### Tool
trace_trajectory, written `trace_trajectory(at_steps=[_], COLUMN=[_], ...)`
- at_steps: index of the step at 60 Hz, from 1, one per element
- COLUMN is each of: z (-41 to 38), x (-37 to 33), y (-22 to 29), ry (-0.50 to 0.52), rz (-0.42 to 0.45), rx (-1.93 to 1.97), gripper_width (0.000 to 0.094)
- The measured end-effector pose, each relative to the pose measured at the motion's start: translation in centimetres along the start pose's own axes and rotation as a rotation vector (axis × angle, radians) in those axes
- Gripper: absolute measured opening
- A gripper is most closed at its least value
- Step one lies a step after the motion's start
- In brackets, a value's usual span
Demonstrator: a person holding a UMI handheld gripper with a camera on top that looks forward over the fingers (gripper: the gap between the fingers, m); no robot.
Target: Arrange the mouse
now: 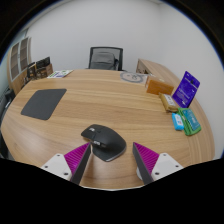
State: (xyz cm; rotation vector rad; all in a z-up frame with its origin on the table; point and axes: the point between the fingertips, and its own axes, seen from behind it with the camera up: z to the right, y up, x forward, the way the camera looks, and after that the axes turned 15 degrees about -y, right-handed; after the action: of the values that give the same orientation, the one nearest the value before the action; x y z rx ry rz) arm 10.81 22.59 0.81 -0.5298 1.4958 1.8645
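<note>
Your gripper (113,158) was open, its two fingers spread apart with the magenta pads (77,157) facing inward. The black mouse (103,141) rested on the wooden table (110,100), just ahead of the fingers and between their tips, closer to the left finger, with a gap at the right side. A dark mouse pad (44,103) lay well apart, beyond and to the left. A purple box (186,89) stood upright to the right, with teal packets (185,122) near it. An office chair (104,58) stood beyond the table.
</note>
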Motion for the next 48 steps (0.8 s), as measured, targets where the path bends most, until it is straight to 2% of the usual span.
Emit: trace_trajectory(at_steps=[21,41,44,48], z=[-1.1,-1.4,-1.6,-1.9], x=[4.9,7.9,8.1,8.1], y=[3.0,4.5,4.5,4.6], ry=[0.023,0.030,0.032,0.035], rz=[0.001,-0.036,-0.040,-0.032], rx=[0.020,0.074,0.082,0.077], gripper_width=[0.0856,0.0863,0.0843,0.0716])
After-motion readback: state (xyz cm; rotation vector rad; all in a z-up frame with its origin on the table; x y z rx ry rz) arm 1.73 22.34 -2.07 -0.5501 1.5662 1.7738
